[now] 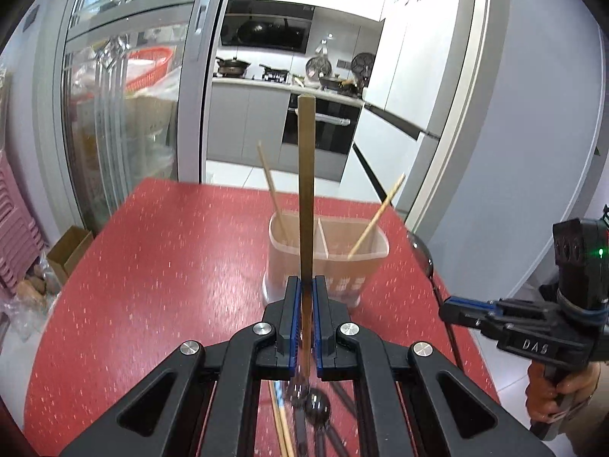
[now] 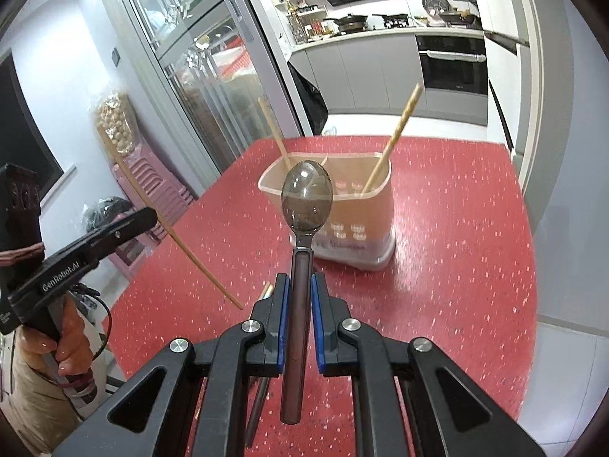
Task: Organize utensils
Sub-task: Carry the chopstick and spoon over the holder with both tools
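**Both tongs loaded above the red table**

The left gripper [image 1: 306, 285] is clamped on a single chopstick [image 1: 306, 182], which stands up out of the jaws and rises in front of the holder [image 1: 375, 262]. In the right wrist view the same chopstick [image 2: 167, 224] runs as a long slant through the air, clear of the tabletop. The right gripper [image 2: 300, 282] is closed on the dark handle of a spoon [image 2: 306, 200], bowl pointing away toward the holder.

The holder, a pale two-part plastic tub, sits on the red table [image 1: 152, 266] toward the far side, a little right of centre. A divider splits it. One chopstick [image 1: 272, 190] leans in the left part and another [image 1: 375, 219] leans out to the right from the right part.

More utensils lie on the table close under the grippers: a pair of chopsticks [image 1: 283, 430] and dark handles, partly hidden by the gripper frame, so their number cannot be told.

The tabletop is bare to the left of the holder and between it and the grippers. The table's far edge lies just behind the holder, and the right edge is near the holder's right side. Beyond the left edge stand a glass door [image 1: 114, 114] and stacked pink stools [image 2: 152, 186].

A hand [image 1: 559, 392] grips the right tool's handle beyond the table's right edge.
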Tool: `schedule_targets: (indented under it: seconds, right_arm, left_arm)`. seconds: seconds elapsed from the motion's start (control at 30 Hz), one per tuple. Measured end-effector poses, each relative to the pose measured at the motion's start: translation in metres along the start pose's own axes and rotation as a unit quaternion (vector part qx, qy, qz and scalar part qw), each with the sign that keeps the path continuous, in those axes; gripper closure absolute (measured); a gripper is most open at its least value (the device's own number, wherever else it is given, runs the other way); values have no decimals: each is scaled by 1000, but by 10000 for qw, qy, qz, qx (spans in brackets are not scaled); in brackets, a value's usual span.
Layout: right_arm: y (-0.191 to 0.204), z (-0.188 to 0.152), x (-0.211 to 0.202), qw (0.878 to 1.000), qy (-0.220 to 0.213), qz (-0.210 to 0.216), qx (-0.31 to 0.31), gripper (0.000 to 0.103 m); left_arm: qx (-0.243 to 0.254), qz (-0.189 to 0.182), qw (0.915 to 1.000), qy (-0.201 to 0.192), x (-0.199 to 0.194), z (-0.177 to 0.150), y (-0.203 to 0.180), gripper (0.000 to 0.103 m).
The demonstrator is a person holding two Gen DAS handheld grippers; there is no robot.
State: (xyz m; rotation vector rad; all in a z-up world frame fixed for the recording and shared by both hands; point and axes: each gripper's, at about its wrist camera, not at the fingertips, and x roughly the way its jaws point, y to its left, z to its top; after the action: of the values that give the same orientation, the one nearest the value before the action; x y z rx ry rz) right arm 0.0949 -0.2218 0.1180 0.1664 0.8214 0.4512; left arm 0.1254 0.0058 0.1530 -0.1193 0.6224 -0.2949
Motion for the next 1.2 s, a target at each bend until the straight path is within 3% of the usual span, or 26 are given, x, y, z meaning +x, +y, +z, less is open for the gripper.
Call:
schedule_targets:
  seconds: [0.57,0.93,1.2]
  right_arm:
    - [-4,76,13,9990,-429,-62,-130,91]
    - [-14,113,56,9970,-704,-248,-199,91]
    - [-24,126,88,9924,-1136,-455,-111,91]
  left_arm:
    - [134,-99,9988,-461,27,86,-10,71]
    - [142,2,9988,-478,65,108,-8,71]
    - [154,89,9993,-330,97,101,-3,71]
